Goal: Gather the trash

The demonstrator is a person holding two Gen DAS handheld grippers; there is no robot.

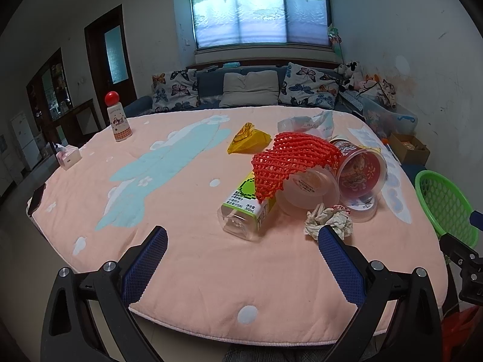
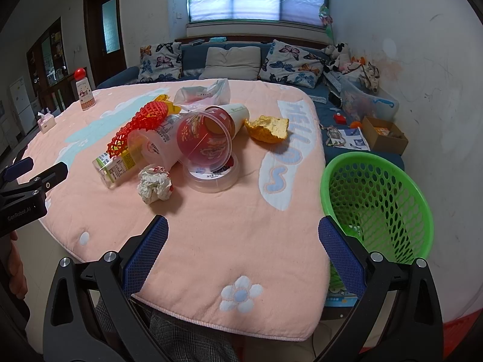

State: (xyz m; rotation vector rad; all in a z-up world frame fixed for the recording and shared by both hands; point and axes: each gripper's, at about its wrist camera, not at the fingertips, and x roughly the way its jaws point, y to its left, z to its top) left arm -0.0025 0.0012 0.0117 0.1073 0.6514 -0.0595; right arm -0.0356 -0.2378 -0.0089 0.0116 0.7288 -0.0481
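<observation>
On table [image 1: 187, 256]: trash pile [image 1: 295, 175] | left claw [image 1: 243, 238] apart | right claw [image 2: 243, 235] apart

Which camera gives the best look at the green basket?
The right wrist view: the green basket shows nearly whole, rim and perforated inside, beside the table's right edge. The left wrist view catches only part of it at the frame's right margin.

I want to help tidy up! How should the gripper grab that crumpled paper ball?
Probably pinch the paper ball across its middle, coming from the near table edge. It lies nearest, clear in front, and is soft; the bottle crowds behind.
</observation>
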